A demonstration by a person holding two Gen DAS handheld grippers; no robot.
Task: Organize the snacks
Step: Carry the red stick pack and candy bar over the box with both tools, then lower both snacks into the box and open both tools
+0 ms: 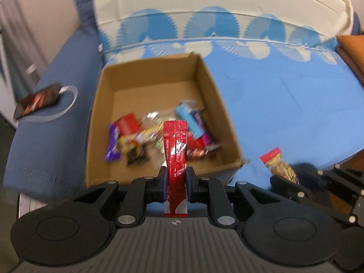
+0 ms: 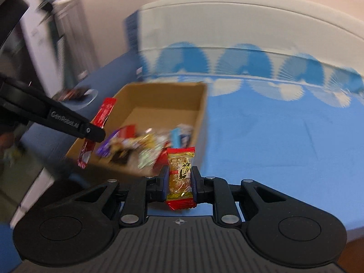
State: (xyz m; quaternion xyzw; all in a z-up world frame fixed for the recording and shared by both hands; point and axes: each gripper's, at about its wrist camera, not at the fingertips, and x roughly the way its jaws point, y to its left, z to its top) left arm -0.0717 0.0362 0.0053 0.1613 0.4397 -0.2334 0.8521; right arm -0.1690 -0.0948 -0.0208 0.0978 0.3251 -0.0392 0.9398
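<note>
Over a blue patterned bedspread, two handheld grippers each carry a snack toward an open cardboard box that already holds a jumble of wrapped sweets. The left gripper is clenched on a long red sachet, which stands upright between its pads, pointing to twelve o'clock at the box, apparently so it can be dropped straight in. The right gripper grasps a gold sesame-style bar in a red-edged wrapper, held flat-faced to the camera just short of the box's near corner. Bold black characters run down that wrapper; I cannot read them. "GenRobot.AI" shows on the left gripper's finger at nine o'clock in the right wrist view. A dark packet lies apart at nine o'clock of the box, on the darker blue cloth
</note>
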